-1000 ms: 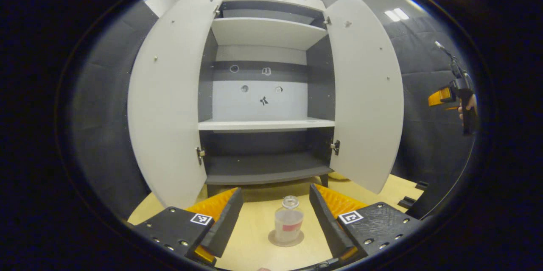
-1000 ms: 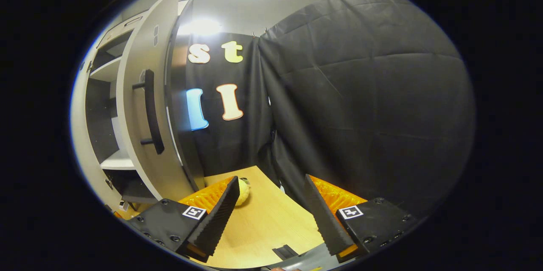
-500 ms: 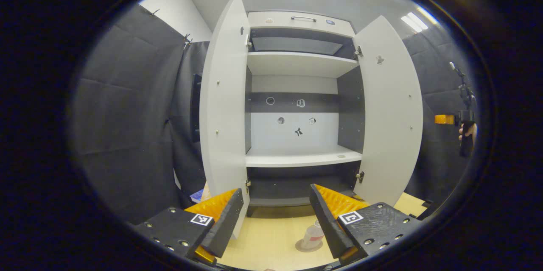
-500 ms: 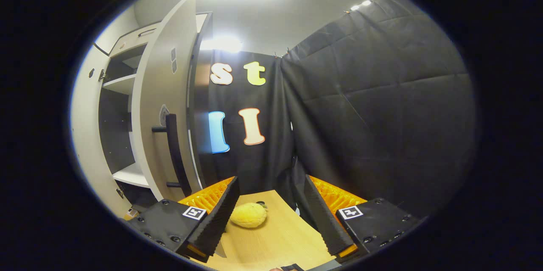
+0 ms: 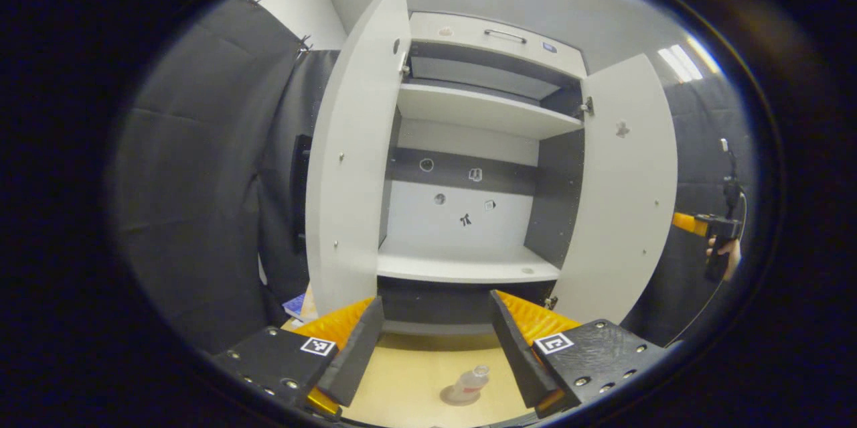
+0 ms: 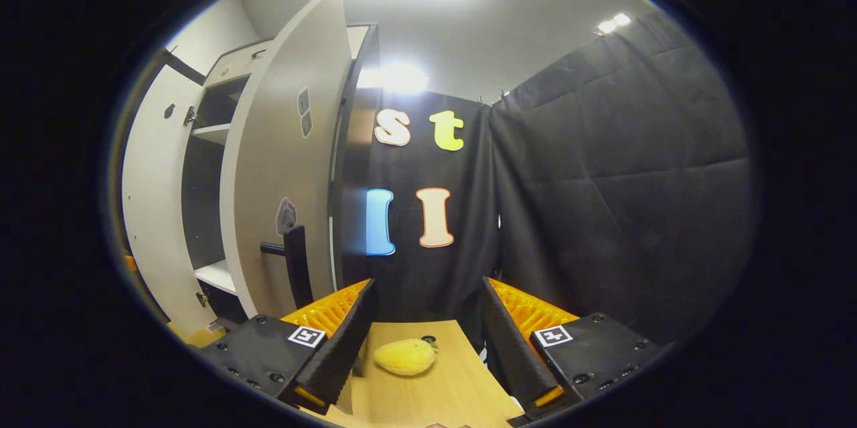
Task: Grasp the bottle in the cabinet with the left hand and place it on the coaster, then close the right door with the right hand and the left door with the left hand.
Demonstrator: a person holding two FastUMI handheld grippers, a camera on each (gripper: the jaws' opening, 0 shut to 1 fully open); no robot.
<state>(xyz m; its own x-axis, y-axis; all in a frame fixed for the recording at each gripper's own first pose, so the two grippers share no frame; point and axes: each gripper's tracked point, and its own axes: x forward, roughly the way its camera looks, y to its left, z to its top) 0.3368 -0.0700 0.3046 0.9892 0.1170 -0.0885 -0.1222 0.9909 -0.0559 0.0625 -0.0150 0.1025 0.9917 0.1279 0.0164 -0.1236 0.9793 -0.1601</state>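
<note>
The clear bottle (image 5: 470, 382) with a red label stands on a round coaster (image 5: 459, 398) on the wooden table, low between the fingers of my left gripper (image 5: 435, 347), which is open and well back from it. The cabinet (image 5: 469, 167) stands behind with both doors open: left door (image 5: 355, 160), right door (image 5: 622, 193). My right gripper (image 6: 425, 341) is open and empty, off to the right of the right door (image 6: 284, 160), whose dark handle (image 6: 294, 267) faces it. In the left gripper view the right gripper (image 5: 703, 227) shows at far right, held by a hand.
A yellow lemon-like object (image 6: 405, 355) lies on the table (image 6: 428, 394) between the right gripper's fingers. Black cloth walls surround the cabinet. A blue item (image 5: 294, 307) lies at the foot of the left door. The cabinet shelves (image 5: 469, 270) hold nothing.
My left gripper has pulled back and up from the bottle, which now looks smaller and lower. My right gripper's view has tilted up and shifted; the lemon-like object came between its fingers.
</note>
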